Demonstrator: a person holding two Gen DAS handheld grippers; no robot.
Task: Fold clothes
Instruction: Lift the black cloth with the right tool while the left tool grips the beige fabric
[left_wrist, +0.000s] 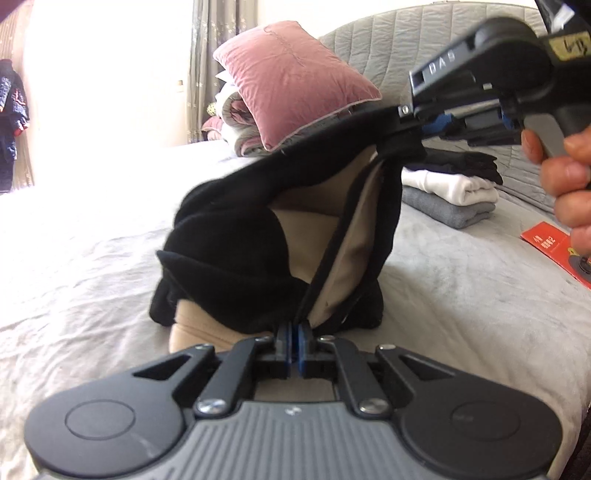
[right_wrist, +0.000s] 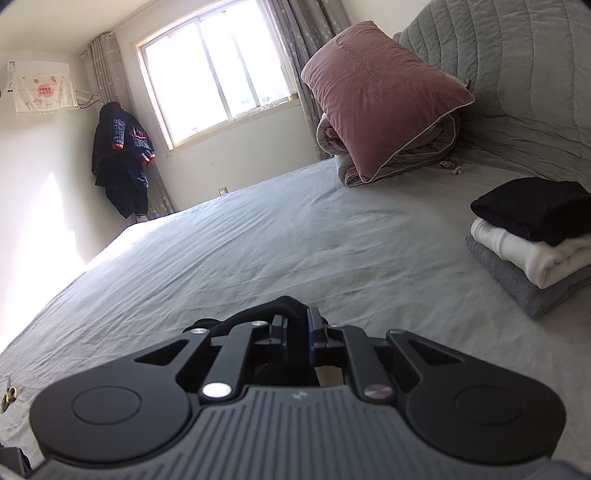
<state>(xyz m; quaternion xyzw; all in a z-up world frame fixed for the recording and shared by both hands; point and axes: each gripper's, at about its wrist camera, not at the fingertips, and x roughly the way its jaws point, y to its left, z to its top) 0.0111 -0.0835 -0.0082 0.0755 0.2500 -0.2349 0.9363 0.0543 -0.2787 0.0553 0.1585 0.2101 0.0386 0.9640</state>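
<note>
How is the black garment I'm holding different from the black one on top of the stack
The held black garment hangs bunched and unfolded between both grippers, showing a tan lining. The stacked black garment lies folded flat on a white garment, showing only black. Both are dark, soft fabric.

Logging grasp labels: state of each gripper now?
Left gripper: shut on garment.
Right gripper: shut on the same garment.

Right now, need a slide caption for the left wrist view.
Both grippers, left gripper and right gripper, lift a black-and-beige garment above the bed.
</note>
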